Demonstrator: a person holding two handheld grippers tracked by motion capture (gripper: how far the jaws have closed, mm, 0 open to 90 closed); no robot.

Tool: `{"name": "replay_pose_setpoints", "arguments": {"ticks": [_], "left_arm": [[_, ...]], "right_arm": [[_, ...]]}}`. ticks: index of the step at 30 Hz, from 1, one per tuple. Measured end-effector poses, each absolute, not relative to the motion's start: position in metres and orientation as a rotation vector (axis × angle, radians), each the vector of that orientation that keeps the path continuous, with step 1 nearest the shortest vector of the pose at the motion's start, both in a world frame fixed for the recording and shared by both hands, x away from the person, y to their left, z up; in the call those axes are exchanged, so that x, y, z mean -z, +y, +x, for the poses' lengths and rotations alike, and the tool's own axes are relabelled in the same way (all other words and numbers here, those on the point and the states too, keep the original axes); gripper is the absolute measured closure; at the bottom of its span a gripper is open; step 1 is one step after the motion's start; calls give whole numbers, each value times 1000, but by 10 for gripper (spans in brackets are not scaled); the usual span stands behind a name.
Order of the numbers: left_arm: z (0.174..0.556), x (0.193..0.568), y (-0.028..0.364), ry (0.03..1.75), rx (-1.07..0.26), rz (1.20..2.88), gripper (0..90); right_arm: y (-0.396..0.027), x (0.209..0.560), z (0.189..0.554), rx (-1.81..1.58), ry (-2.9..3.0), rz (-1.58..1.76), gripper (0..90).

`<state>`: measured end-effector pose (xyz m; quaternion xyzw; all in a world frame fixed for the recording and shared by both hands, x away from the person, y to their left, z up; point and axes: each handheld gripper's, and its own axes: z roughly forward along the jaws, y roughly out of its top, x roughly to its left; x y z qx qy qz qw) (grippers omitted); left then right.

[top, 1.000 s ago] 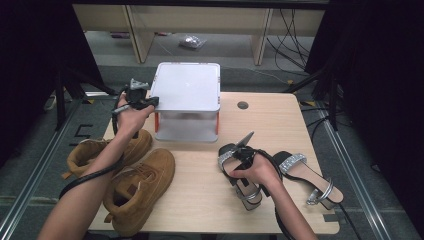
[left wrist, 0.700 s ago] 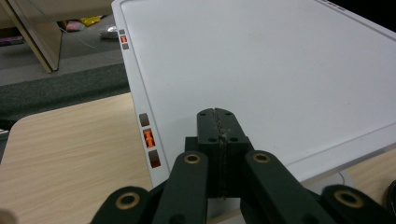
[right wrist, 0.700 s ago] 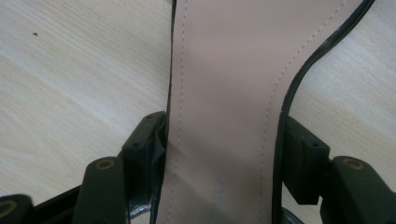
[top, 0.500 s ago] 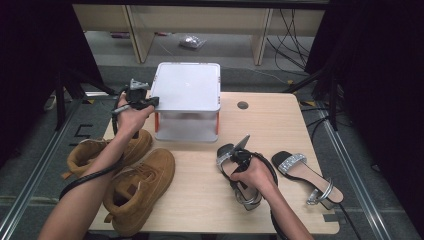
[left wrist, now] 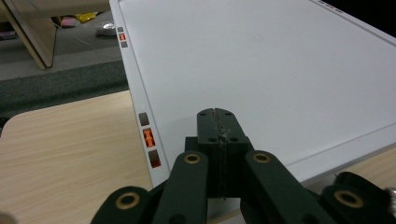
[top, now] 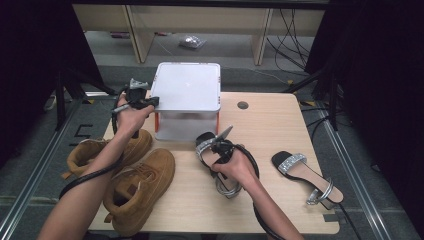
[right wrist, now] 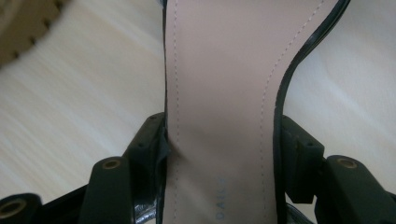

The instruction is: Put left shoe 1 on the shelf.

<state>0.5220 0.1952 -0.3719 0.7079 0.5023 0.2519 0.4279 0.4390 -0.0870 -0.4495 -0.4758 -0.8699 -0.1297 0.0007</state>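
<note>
A black sandal with a glittery strap (top: 205,145) and a beige insole (right wrist: 219,70) lies at mid-table in front of the white box. My right gripper (top: 220,151) (right wrist: 220,145) has just been closing, and its jaws now press on both edges of the sandal's narrow waist. Its partner, the second sandal (top: 304,172), lies to the right. My left gripper (top: 148,101) (left wrist: 217,117) is shut with nothing in it, its tips resting on the near left corner of the white box lid (top: 188,85) (left wrist: 261,70).
Two tan suede boots (top: 142,185) (top: 100,150) lie at the table's left front. The wooden table (top: 270,125) has a cable hole (top: 243,105) behind the sandals. An orange latch (left wrist: 148,138) sits on the box's side. Shelving legs and cables stand beyond the table.
My right hand has closed its gripper on the sandal and slid it left, toward the box and away from the other sandal. The left hand has stayed put.
</note>
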Motion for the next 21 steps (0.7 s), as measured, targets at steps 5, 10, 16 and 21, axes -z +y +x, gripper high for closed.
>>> {"name": "replay_pose_setpoints", "arguments": {"ticks": [5, 10, 16, 21], "left_arm": [[522, 371, 196, 1256, -623, 1779, 890], [522, 371, 196, 1256, -625, 1774, 890], [523, 371, 196, 1251, -625, 1787, 890], [523, 371, 196, 1257, -619, 1776, 890]], "right_arm": [[-52, 449, 459, 463, -2750, -1481, 434], [-30, 451, 474, 471, -2787, -1476, 434], [-10, 453, 486, 514, -2801, -1476, 434], [3, 456, 491, 526, -2817, -1476, 433]]}}
